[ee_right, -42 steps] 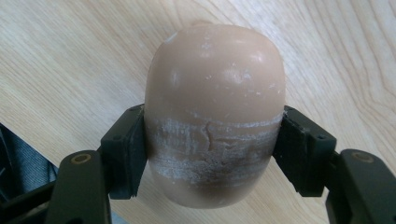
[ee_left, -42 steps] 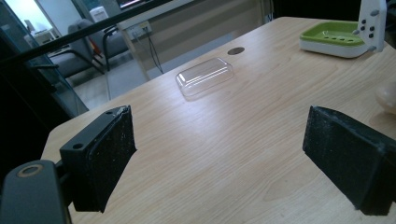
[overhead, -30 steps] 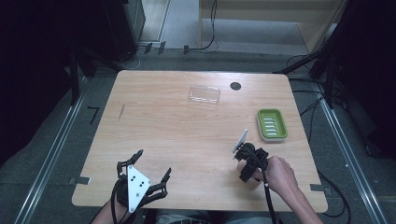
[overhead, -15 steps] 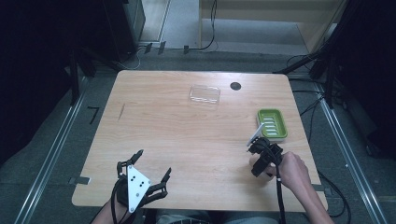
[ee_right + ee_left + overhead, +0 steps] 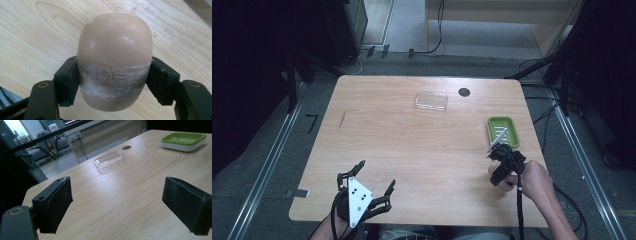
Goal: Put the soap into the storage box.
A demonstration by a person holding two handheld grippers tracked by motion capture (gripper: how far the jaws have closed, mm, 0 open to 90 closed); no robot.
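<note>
Right gripper (image 5: 113, 75) clamped on a tan soap bar (image 5: 114, 60) (scuffed white at the grip line), held above the table (image 5: 402, 145) beside the green soap dish (image 5: 502, 131). Left gripper (image 5: 117, 202) wide, empty, near the table's front edge.

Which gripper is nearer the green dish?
Right. The right gripper, shut on the soap, sits just short of the green dish; the left gripper waits open, far across at the table's near edge.
</note>
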